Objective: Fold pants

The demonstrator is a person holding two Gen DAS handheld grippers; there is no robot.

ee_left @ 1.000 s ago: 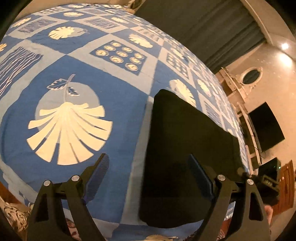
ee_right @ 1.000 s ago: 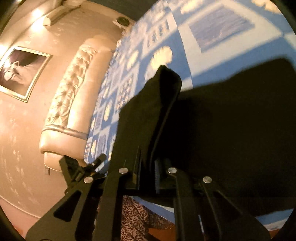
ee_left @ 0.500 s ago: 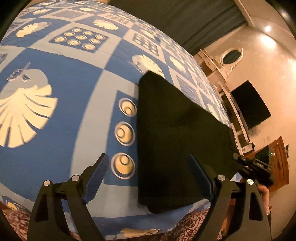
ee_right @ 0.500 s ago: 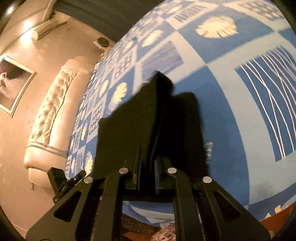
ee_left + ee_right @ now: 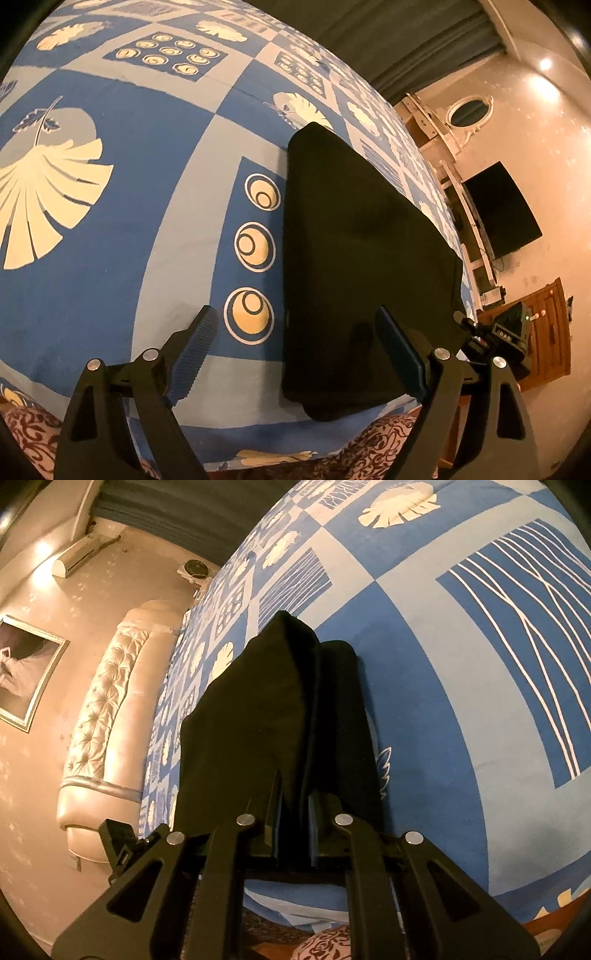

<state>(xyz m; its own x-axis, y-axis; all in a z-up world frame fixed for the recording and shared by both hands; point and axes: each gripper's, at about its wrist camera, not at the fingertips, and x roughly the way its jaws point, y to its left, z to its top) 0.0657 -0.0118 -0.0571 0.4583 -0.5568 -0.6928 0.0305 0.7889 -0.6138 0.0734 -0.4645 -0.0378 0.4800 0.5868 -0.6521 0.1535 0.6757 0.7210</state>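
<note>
The black pants (image 5: pixel 354 258) lie folded on the blue patterned bedspread (image 5: pixel 110 229), near the bed's front edge. My left gripper (image 5: pixel 295 354) is open above the front left part of the pants, its right finger over the cloth and its left finger over the bedspread. My right gripper (image 5: pixel 293 823) is shut on an edge of the pants (image 5: pixel 266 709) and lifts that layer into a raised fold. The right gripper also shows at the pants' right edge in the left wrist view (image 5: pixel 480 332).
The bed's front edge (image 5: pixel 258 439) drops to a dark patterned skirt. A tufted headboard (image 5: pixel 107 716) stands at the left in the right wrist view. A wall television (image 5: pixel 502 210) and a wooden cabinet (image 5: pixel 539 332) are to the right.
My right gripper has pulled the held pants edge over, so the cloth now looks a narrow folded strip. My left gripper has shifted slightly and stays open.
</note>
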